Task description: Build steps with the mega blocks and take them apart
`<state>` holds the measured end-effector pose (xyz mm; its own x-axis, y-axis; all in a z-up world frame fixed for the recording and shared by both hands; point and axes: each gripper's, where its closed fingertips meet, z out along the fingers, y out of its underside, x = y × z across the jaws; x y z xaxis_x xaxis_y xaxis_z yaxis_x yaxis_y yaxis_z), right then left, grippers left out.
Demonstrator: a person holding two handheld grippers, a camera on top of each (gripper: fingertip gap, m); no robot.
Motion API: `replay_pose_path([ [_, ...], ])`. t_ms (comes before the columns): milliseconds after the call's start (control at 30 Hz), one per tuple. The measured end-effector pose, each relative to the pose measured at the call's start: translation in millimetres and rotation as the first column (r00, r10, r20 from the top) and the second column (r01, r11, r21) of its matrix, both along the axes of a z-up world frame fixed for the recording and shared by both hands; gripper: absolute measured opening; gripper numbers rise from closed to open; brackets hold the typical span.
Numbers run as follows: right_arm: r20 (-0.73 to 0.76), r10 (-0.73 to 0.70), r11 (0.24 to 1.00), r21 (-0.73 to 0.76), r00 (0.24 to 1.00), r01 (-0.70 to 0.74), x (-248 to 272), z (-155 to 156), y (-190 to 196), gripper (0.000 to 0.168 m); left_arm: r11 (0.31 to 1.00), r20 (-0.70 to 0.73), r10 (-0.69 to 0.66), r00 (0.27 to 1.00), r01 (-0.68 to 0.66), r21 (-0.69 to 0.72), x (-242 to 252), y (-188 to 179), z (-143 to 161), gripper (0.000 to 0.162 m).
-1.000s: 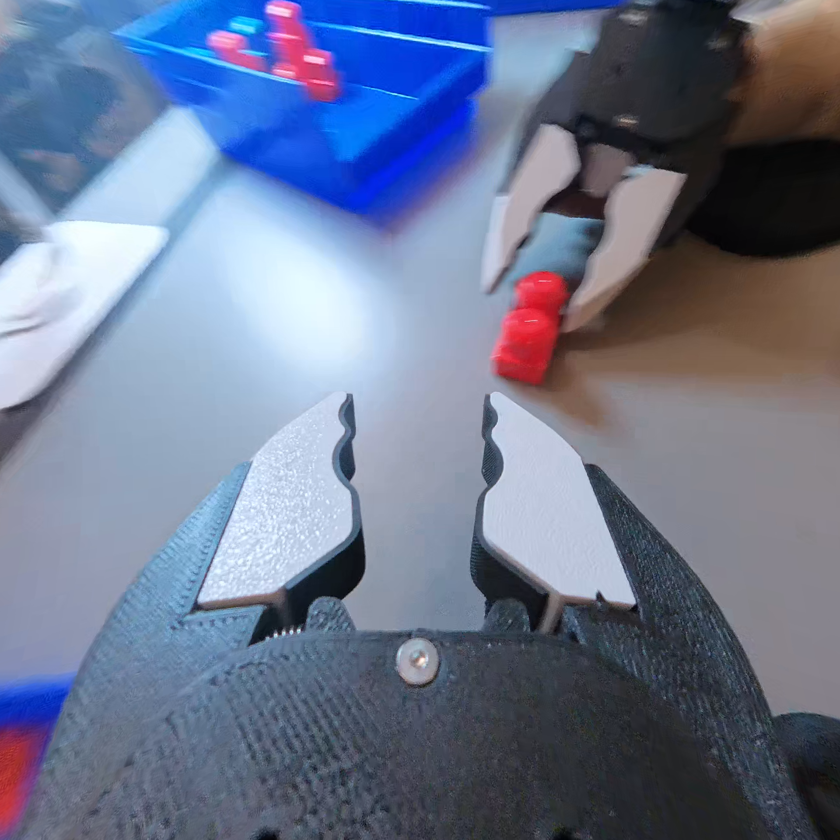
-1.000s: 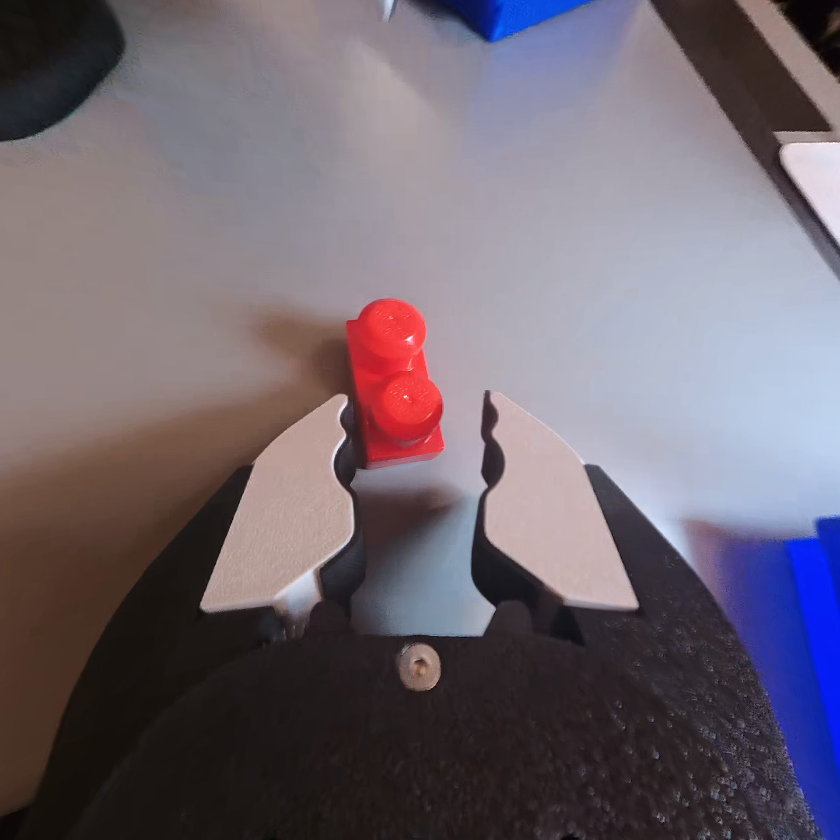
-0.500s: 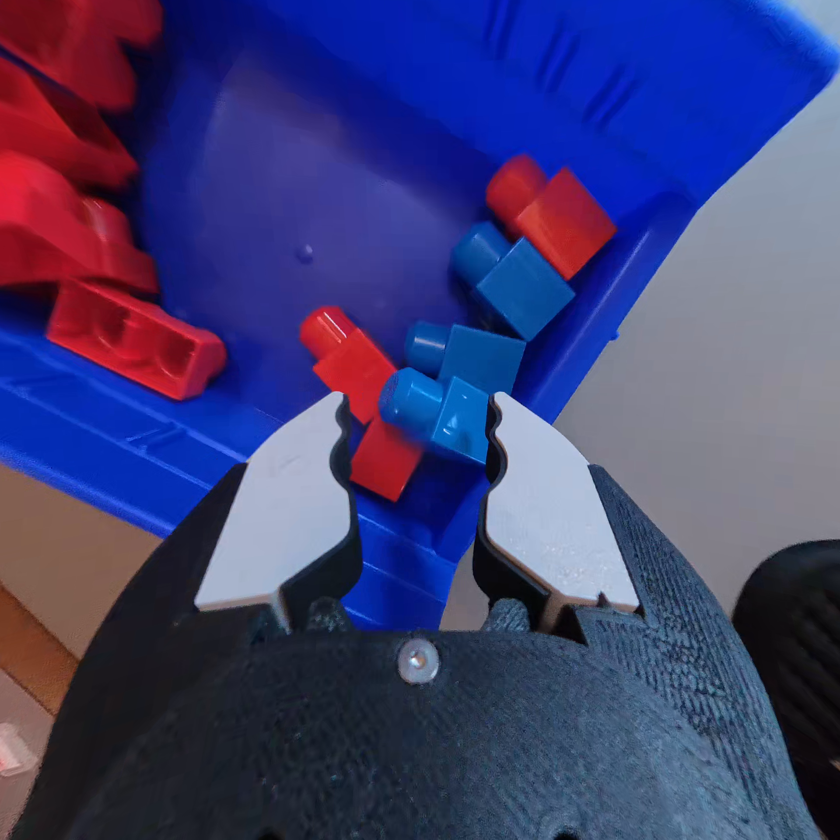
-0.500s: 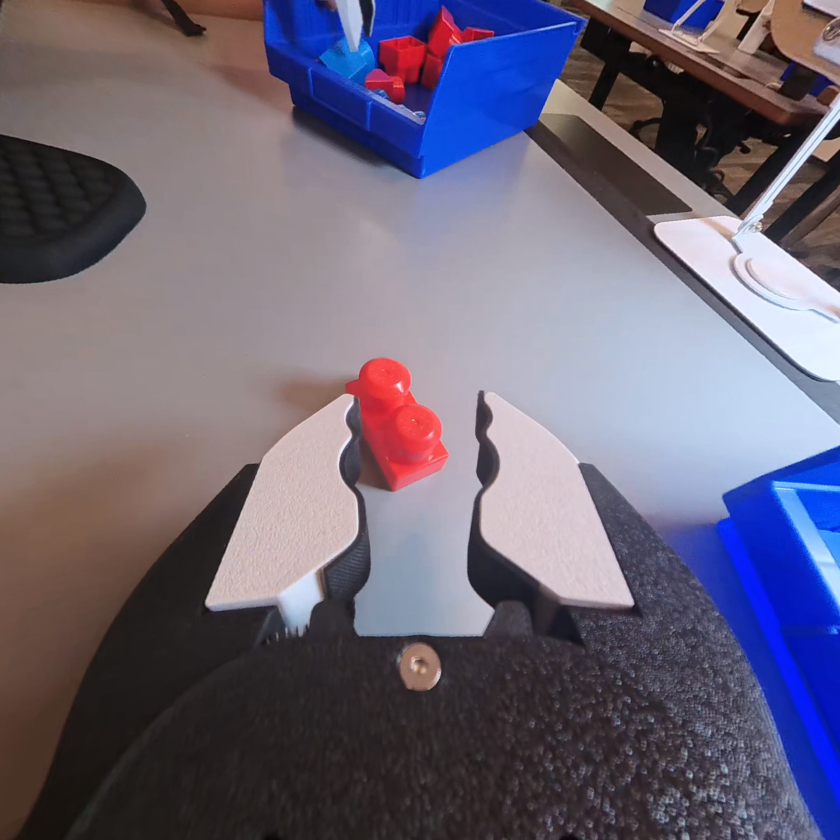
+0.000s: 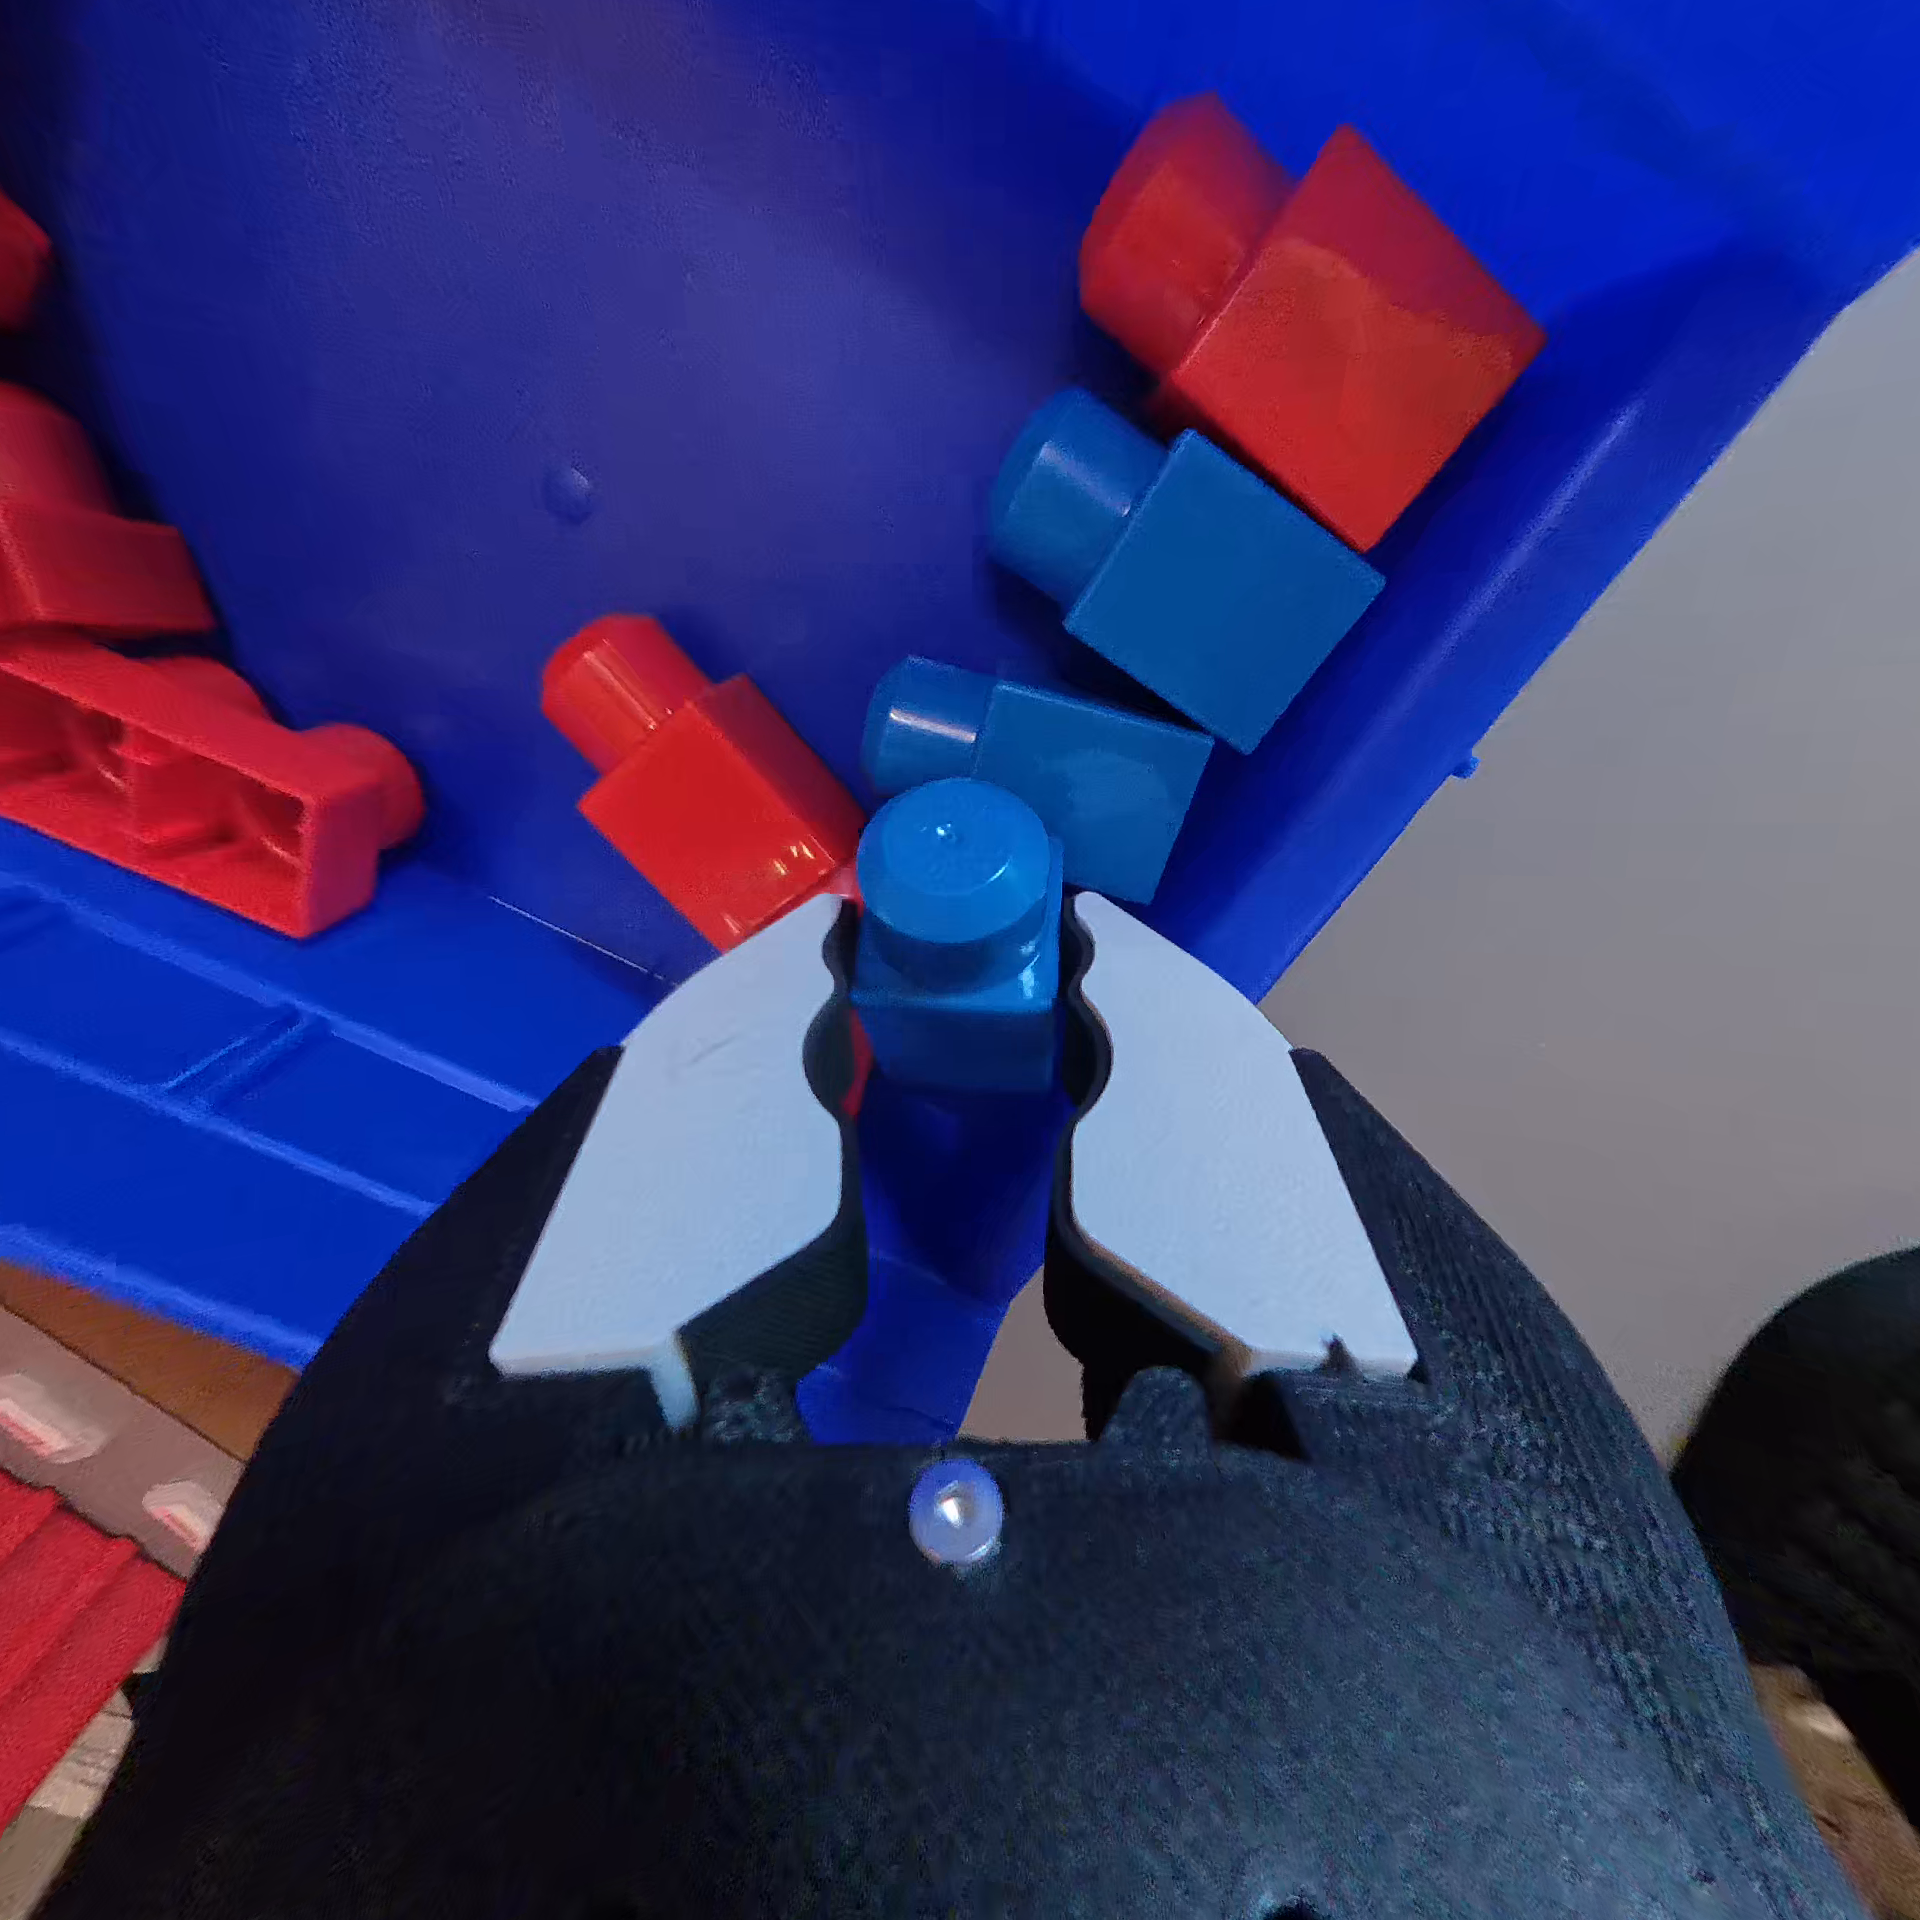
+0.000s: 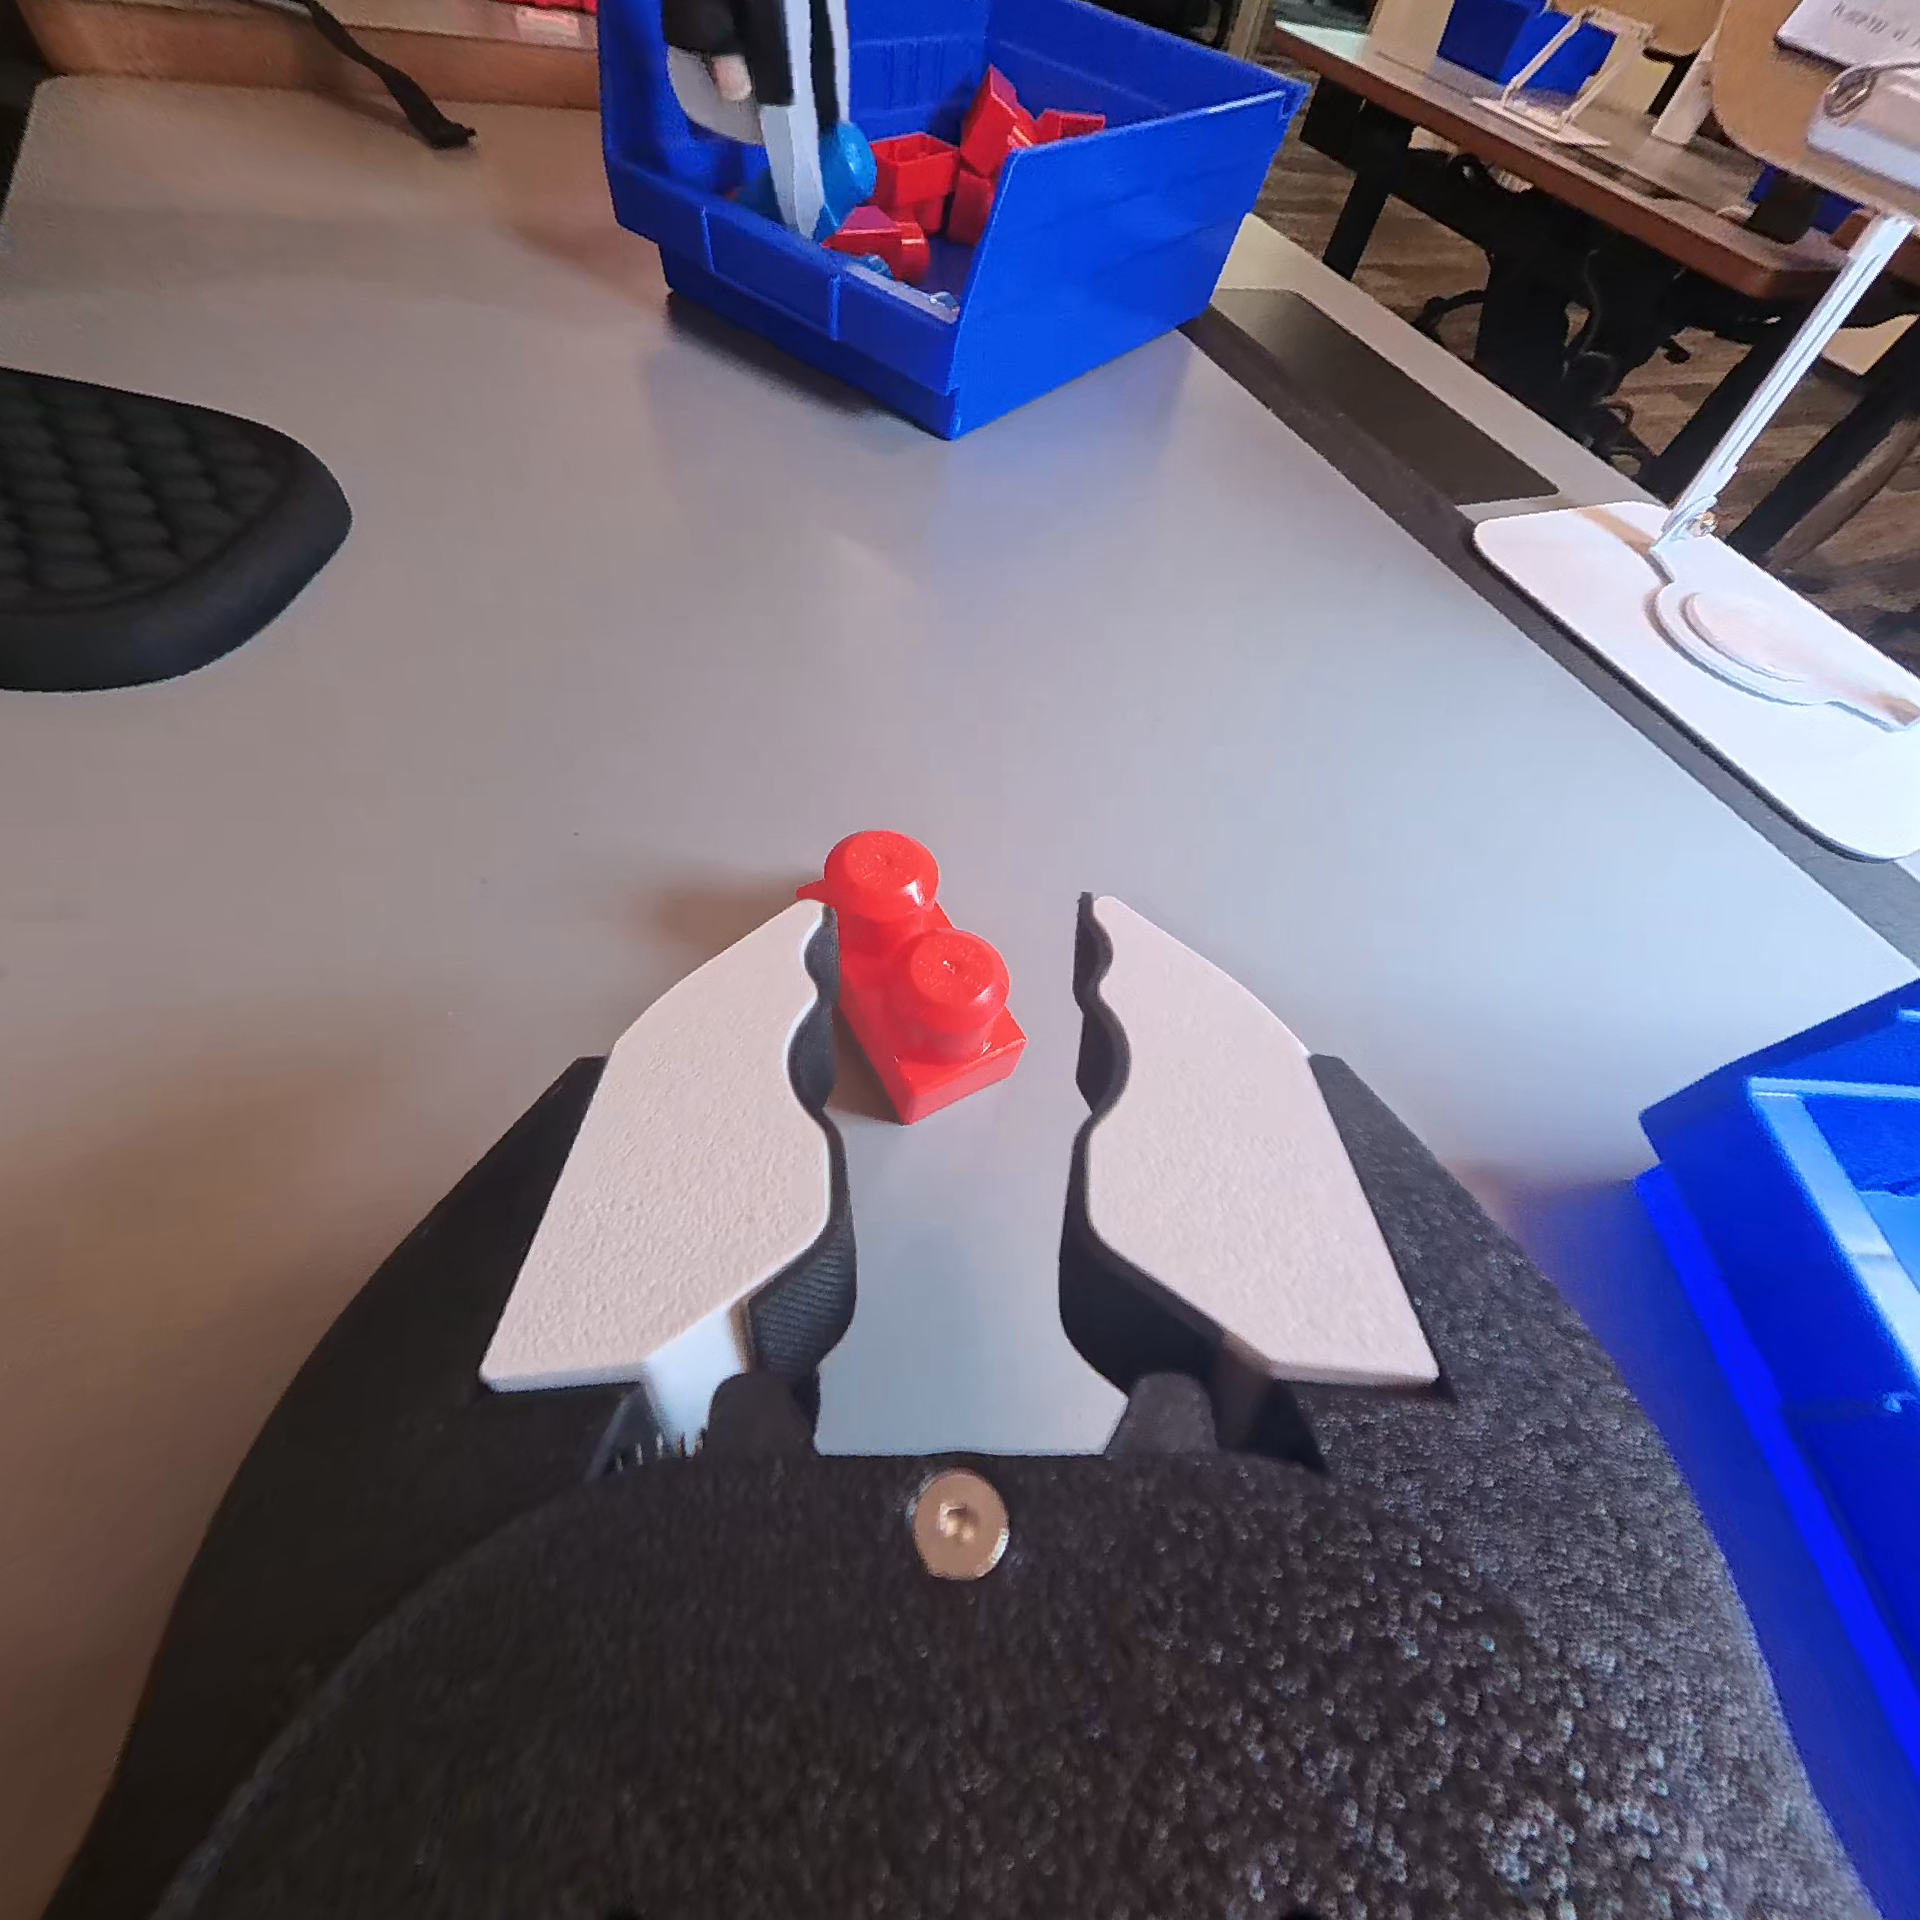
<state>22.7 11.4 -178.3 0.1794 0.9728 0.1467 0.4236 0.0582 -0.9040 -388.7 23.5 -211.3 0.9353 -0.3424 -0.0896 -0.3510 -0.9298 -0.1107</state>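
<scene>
bin [image 6: 1091, 260]: far end of table [image 6: 623, 623], blocks inside
two-stud block [image 6: 920, 992]: on table, between right gripper [image 6: 951, 920] fingers
pad [image 6: 125, 530]: left

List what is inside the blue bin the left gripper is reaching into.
Loose blocks lie in the blue bin: two blue single-stud blocks, two red ones and larger red pieces at left. The left gripper clamps a third blue block; its body hides whatever lies underneath.
</scene>
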Motion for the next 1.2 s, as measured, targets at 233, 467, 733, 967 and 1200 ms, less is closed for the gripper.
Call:
replay_pose_path([
  [233, -0.086, 0.019, 1.000, 0.018, 0.996, -0.017, -4, 15, -4, 0.043, 0.837, -0.016, -0.295, 0.955, 0.266, 0.477, 78, 15, 78, 0.037],
  [467, -0.028, 0.052, 0.998, 0.018, 0.998, -0.052, -13, 2, -12, 0.048, 0.500, 0.126, -0.779, 0.615, 0.487, 0.716, 267, -31, 72, 0.037],
  [733, 0.093, 0.066, 0.998, -0.009, 0.993, -0.065, -12, -24, -10, 0.056, 0.518, 0.299, -0.845, 0.443, 0.545, 0.659, 346, -29, -10, 0.037],
  [967, 0.363, 0.180, 0.982, -0.005, 0.914, -0.191, -20, -38, -2, 0.061, 0.526, 0.276, -0.826, 0.492, 0.497, 0.690, 341, -22, -7, 0.057],
  [1200, 0.379, 0.291, 0.957, -0.096, 0.878, -0.275, -34, -34, -12, 0.033, 0.480, 0.281, -0.832, 0.479, 0.366, 0.797, 336, -46, 28, 0.052],
])
